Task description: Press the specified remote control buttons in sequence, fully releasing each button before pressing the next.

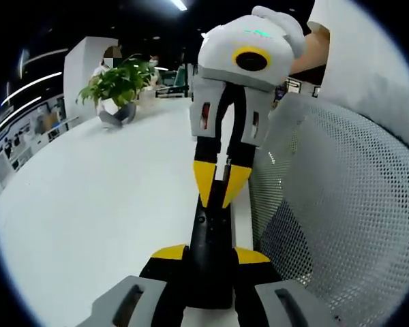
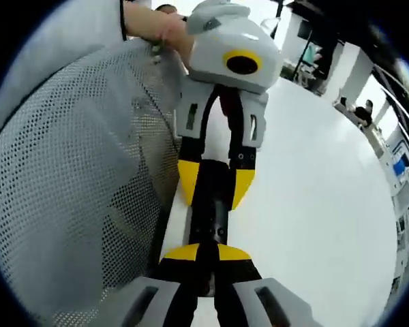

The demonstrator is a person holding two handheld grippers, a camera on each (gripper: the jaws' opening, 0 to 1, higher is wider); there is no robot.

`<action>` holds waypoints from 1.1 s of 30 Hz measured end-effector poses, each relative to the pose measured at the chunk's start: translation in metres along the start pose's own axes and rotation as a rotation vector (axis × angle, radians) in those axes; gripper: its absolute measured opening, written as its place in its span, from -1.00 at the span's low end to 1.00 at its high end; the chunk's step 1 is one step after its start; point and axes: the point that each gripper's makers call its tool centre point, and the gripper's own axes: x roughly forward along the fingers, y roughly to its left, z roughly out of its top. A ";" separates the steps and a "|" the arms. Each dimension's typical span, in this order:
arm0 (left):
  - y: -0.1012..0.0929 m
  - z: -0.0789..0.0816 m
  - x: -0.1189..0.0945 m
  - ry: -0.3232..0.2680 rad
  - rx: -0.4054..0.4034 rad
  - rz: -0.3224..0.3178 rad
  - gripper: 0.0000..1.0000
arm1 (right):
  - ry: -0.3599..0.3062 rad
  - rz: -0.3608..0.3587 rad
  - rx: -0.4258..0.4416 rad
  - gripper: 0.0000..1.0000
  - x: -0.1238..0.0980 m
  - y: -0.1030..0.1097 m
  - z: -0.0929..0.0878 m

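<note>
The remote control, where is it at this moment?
The black remote control lies along the white table's edge beside a mesh chair back, clamped by the left gripper, with the right gripper at its far end.

Each hand-held gripper (image 1: 220, 187) has a rounded white plastic shell with one yellow ring around a black centre, black arms and yellow fingertips (image 2: 188, 180). The person wears a white sleeve (image 1: 358, 54).

White table (image 1: 88, 204), mesh chair (image 1: 341, 225), ceiling lights (image 1: 179, 5)
</note>
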 end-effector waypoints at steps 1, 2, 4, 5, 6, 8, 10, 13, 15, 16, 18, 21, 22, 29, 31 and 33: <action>0.000 0.000 0.000 -0.002 0.000 -0.001 -0.52 | 0.008 0.000 0.043 -0.92 0.000 -0.002 0.000; 0.000 0.000 0.000 -0.002 -0.002 -0.001 -0.52 | 0.023 0.012 0.074 -0.92 0.000 -0.002 -0.001; 0.000 0.000 0.000 -0.003 -0.003 -0.001 -0.52 | 0.040 0.009 0.107 -0.93 0.001 -0.003 -0.001; 0.000 0.000 0.000 -0.003 -0.005 -0.001 -0.52 | 0.063 0.002 0.183 -0.93 0.002 -0.004 -0.001; 0.000 0.000 0.000 -0.004 -0.006 0.000 -0.52 | 0.066 -0.004 0.191 -0.93 0.002 -0.004 0.000; 0.000 0.000 -0.001 -0.005 -0.007 0.000 -0.52 | 0.038 -0.021 0.220 -0.93 0.002 -0.005 0.000; 0.000 0.001 -0.001 -0.005 -0.008 -0.001 -0.52 | -0.002 -0.044 0.216 -0.93 0.001 -0.005 0.000; 0.000 0.001 -0.001 -0.005 -0.007 0.000 -0.52 | -0.082 -0.079 0.119 -0.93 -0.001 -0.003 0.001; 0.000 0.000 -0.001 -0.004 -0.006 0.000 -0.51 | -0.100 -0.092 0.097 -0.94 -0.001 -0.002 0.001; 0.000 0.000 -0.001 -0.004 -0.005 0.000 -0.51 | -0.103 -0.098 0.096 -0.96 -0.001 -0.001 0.000; 0.000 0.000 -0.001 -0.004 -0.006 0.001 -0.51 | -0.109 -0.116 0.073 -1.00 0.000 0.000 0.004; 0.000 0.000 -0.001 -0.006 -0.008 0.001 -0.51 | -0.100 -0.132 0.075 -1.00 0.002 -0.004 0.007; 0.000 0.000 -0.001 -0.006 -0.009 0.001 -0.51 | -0.098 -0.123 0.098 -1.00 0.001 -0.005 0.007; 0.000 0.001 -0.001 -0.009 -0.015 0.000 -0.51 | -0.095 -0.108 0.139 -1.00 -0.001 0.001 0.003; 0.000 0.001 -0.001 -0.008 -0.014 0.000 -0.51 | -0.075 -0.102 0.162 -1.00 0.000 -0.001 0.004; 0.000 0.001 -0.001 -0.007 -0.015 0.001 -0.52 | -0.041 -0.092 0.219 -1.00 0.001 -0.002 0.003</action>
